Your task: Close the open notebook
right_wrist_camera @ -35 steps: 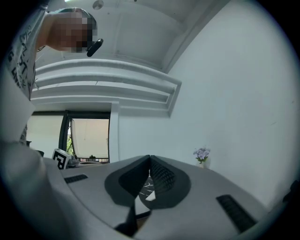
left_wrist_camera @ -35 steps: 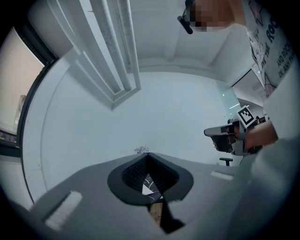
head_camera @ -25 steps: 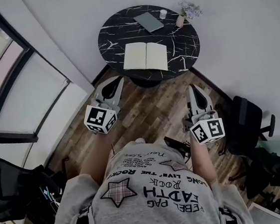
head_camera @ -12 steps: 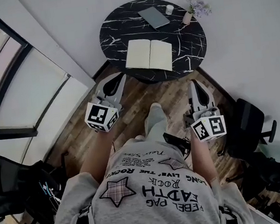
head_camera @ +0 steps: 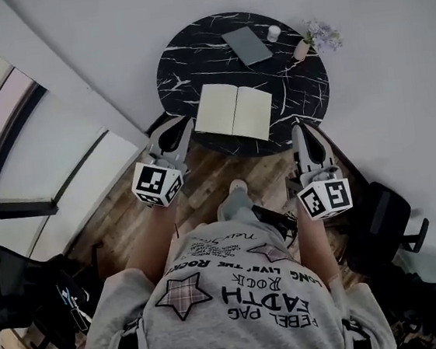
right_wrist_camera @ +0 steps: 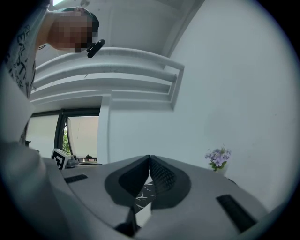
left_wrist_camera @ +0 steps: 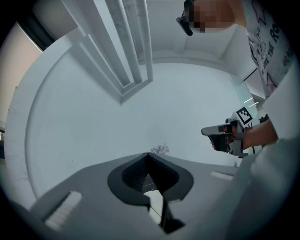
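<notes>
Two grippers face the round surface: the left gripper and the right gripper, each with its jaws pressed together on nothing. The notebook lies open at the surface's near edge, ahead of and between them. Its spine runs away from the person, with pages spread left and right. The left jaws look nearer, just off the left page's near corner. Farther back, a vase holds purple flowers. I cannot see into the cup.
</notes>
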A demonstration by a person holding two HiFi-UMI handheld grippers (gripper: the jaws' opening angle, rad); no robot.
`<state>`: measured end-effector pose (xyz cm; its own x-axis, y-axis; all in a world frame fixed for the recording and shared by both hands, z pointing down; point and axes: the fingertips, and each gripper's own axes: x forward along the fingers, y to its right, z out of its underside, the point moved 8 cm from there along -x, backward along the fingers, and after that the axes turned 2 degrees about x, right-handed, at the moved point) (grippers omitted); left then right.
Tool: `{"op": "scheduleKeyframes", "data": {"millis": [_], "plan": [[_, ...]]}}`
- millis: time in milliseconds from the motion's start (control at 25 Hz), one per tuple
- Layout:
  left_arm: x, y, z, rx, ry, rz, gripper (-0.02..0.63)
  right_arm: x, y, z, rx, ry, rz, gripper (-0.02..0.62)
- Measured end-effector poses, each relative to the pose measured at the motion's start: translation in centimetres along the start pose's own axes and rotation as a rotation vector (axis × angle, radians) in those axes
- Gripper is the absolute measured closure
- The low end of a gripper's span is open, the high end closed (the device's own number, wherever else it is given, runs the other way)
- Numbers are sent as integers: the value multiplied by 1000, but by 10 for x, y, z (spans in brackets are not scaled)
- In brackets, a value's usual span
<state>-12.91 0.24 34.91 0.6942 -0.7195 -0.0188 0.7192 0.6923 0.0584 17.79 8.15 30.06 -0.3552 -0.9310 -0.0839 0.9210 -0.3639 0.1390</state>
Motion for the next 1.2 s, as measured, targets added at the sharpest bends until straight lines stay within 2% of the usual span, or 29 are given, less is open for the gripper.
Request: {"op": "scheduleKeyframes", "data": {"millis": [160,680,1000,1200], "plan": [[35,-12,2,21,-12,-30,600,27,32,-4,-7,3,-23,583],[120,-37,11,-4,-11,-160,600,103,126,-3,10,-32,-123,583],[141,-45,17,-19,-18,-180,600,122,145,5,36,-51,-138,583],[153,-53,17,-21,-23,-156,600,129,151,4,33,-65,-113,583]]}}
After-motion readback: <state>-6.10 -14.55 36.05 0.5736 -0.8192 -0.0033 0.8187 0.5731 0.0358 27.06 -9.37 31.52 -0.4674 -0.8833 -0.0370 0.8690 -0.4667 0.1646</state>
